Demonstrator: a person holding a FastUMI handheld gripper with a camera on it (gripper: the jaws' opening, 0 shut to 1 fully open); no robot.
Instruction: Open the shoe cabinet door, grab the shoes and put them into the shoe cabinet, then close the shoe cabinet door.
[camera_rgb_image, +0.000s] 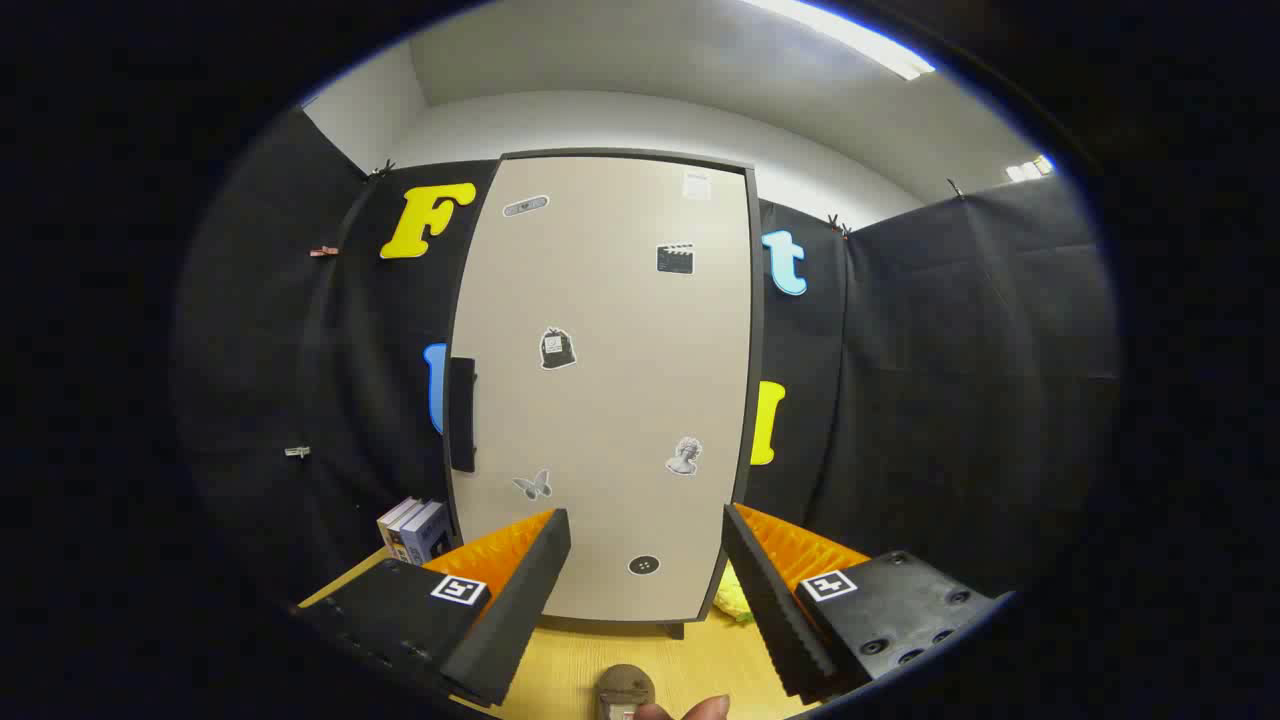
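Observation:
The shoe cabinet (610, 400) stands upright straight ahead of my gripper (647, 530), its pale door shut and dotted with small stickers. A dark handle (462, 414) sits on the door's left edge at mid height. My fingers are open, spread wide, with nothing between them, and they point at the lower part of the door. A brownish shoe (625, 690) lies on the wooden table (570, 660) close below the fingers, only its tip visible. A fingertip of a person's hand (710, 708) shows beside it.
A few books (415, 530) stand at the cabinet's lower left. Something yellow (735, 598) lies at the cabinet's lower right corner, behind the right finger. Black cloth walls close the booth on both sides.

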